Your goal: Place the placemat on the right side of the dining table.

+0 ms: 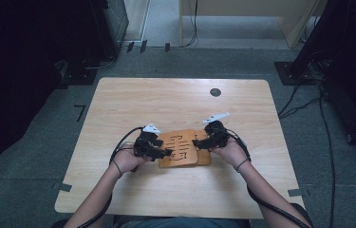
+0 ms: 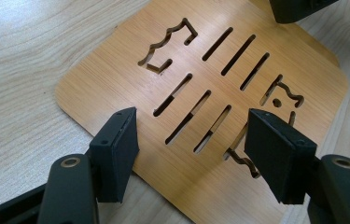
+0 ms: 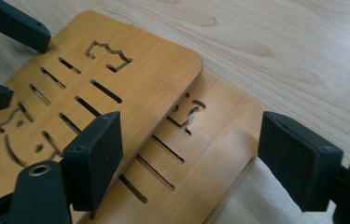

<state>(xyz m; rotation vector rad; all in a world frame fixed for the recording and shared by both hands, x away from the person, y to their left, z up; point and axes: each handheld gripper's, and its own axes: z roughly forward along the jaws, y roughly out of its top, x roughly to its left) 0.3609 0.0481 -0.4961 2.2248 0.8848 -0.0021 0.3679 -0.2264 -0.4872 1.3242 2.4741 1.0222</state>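
My left claw sits at the left edge of the pair of flat bamboo boards with cut-out slots and little shapes, which lie in the near middle of the pale wood-grain surface. In the left gripper view its jaws stand apart over the upper bamboo board, one pad on each side of the row of slots, and I see nothing pinched between them; they hover just above the near edge without pressing on it. So this claw is parted to a middling gap and holds nothing.

The upper board lies on top of the lower bamboo board, shifted to the left, so that a strip of the lower one sticks out on the right. The right gripper view shows this well: the upper board overlaps the lower board, and the slots of the two do not line up.

My right claw comes in from the right side of the stack. Its jaws are wide, one pad over the seam where the upper board ends, the other out past the right edge of the lower board, gripping nothing.

I judge the work to be about stacking or squaring up the two boards. One already rests on the other, but they are still offset, so the aligning is left to do.
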